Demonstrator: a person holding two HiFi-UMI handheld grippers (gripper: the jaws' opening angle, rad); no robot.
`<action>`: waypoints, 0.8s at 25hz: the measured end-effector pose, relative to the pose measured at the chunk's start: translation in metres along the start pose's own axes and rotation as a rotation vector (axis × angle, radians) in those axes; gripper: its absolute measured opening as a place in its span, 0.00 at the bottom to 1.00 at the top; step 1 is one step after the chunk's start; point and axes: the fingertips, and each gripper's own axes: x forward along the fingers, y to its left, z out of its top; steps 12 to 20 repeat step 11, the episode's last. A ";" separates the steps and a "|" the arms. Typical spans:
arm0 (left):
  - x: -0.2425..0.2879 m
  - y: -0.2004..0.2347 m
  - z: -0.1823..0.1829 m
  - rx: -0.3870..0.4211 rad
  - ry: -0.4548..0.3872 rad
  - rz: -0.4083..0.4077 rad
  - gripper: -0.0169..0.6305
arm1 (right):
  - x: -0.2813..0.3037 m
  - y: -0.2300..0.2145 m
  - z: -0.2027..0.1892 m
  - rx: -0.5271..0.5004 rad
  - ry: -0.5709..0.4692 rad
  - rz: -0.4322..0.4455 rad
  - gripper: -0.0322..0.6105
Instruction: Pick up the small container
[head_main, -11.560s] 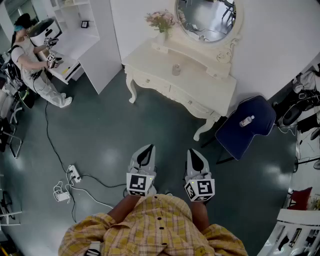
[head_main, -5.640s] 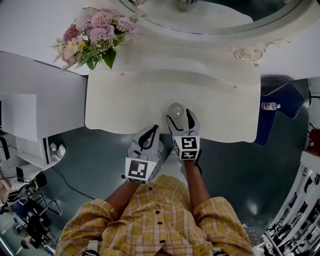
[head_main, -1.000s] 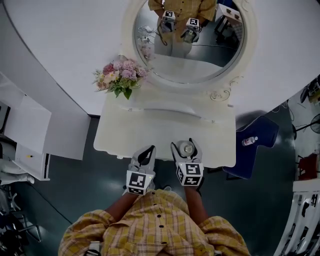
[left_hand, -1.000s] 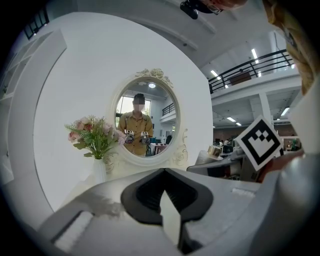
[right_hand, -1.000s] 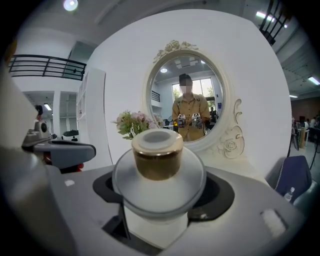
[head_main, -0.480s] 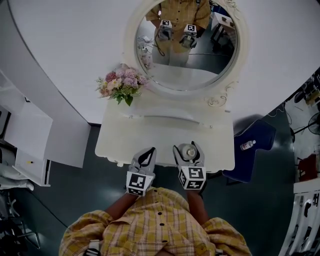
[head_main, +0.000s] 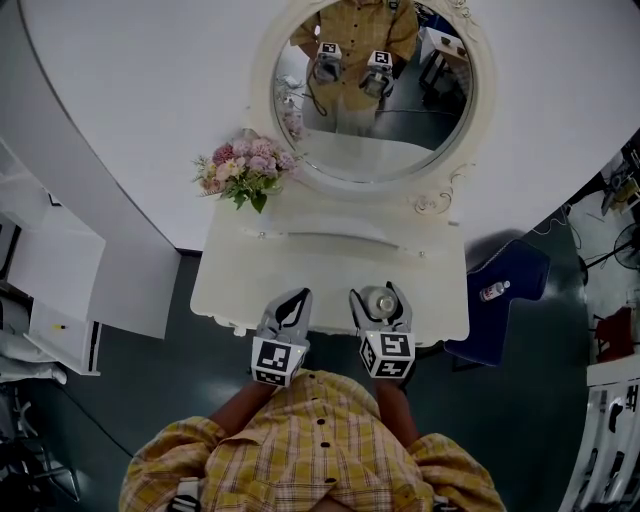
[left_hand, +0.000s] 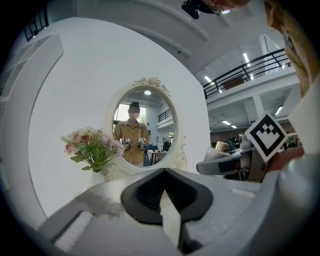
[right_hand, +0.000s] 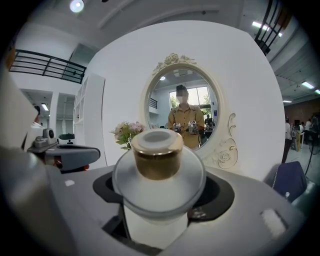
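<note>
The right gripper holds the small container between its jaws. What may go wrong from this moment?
1. The small container is round and wide. The right gripper grips it low, so it may tilt or slip when moved.
2. It is held near the front edge of the table. If it slips, it may fall to the floor.
3. The left gripper, shut and empty, is close beside it and may bump it.

wall (head_main: 150, 110) white | mirror (head_main: 375, 95) — oval | dresser (head_main: 330, 265) cream | floor (head_main: 130, 390) dark teal
</note>
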 end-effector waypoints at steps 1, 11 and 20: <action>0.000 0.000 0.000 0.000 0.000 0.000 0.03 | 0.000 0.000 0.000 0.001 0.000 -0.001 0.58; 0.002 0.001 0.002 -0.003 -0.007 -0.015 0.03 | 0.003 0.003 0.003 0.002 0.000 -0.004 0.58; 0.002 0.001 0.002 -0.003 -0.007 -0.015 0.03 | 0.003 0.003 0.003 0.002 0.000 -0.004 0.58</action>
